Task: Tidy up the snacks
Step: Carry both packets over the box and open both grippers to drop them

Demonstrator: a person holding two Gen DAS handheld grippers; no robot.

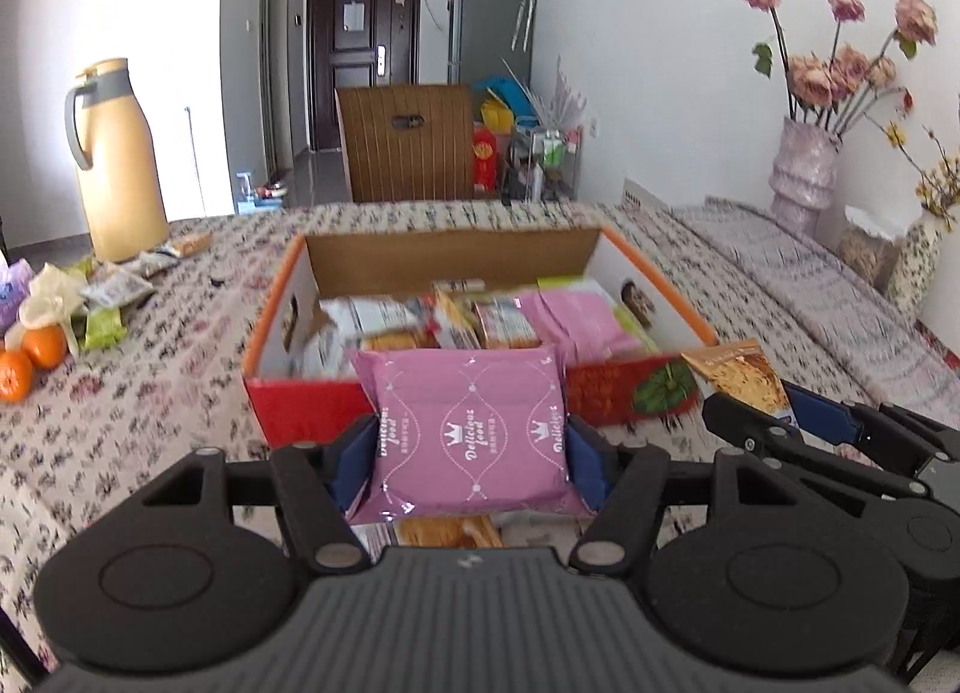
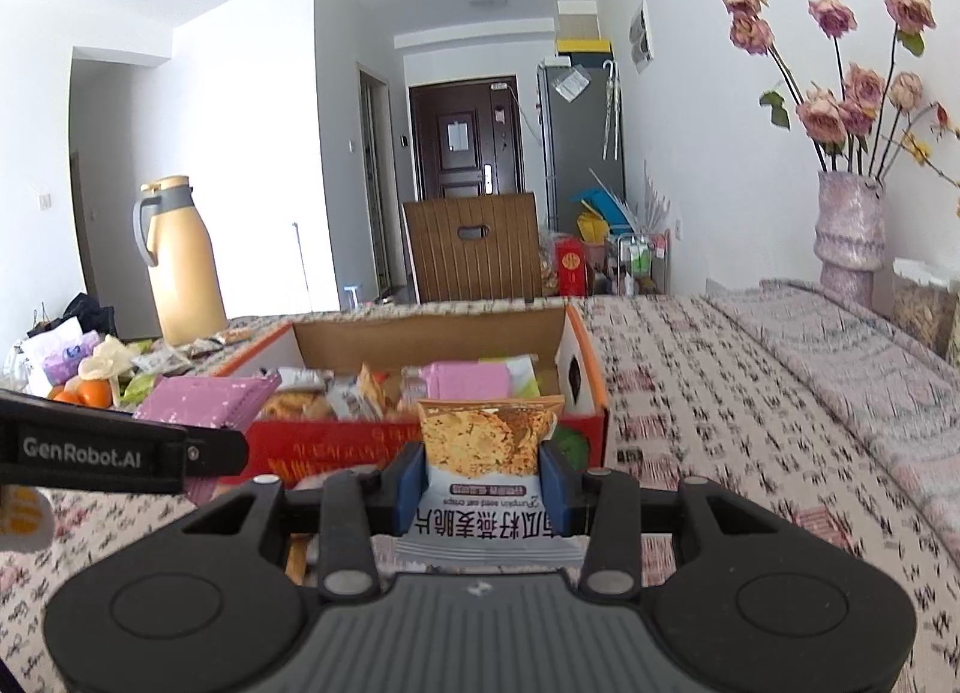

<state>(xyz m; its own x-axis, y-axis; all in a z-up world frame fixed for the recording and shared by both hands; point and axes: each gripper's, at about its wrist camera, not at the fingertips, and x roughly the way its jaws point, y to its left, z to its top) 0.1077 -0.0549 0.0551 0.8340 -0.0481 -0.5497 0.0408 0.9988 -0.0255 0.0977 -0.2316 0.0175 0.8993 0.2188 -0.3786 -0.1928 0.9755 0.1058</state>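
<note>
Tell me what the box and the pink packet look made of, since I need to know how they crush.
Box: corrugated cardboard, raw brown inside, glossy red and orange print outside. Pink packet: thin plastic film, probably, with a satin sheen and crimped sealed edges, pinched between the left tongs.

A lived-in home is shown — a dining area opening onto an entrance hall. A table covered with a floral cloth is seen beneath the tool, a thermos jug ahead to the left, a vase of dried roses to the right. Straight ahead a wooden chair, a dark entrance door and a grey fridge are visible.
</note>
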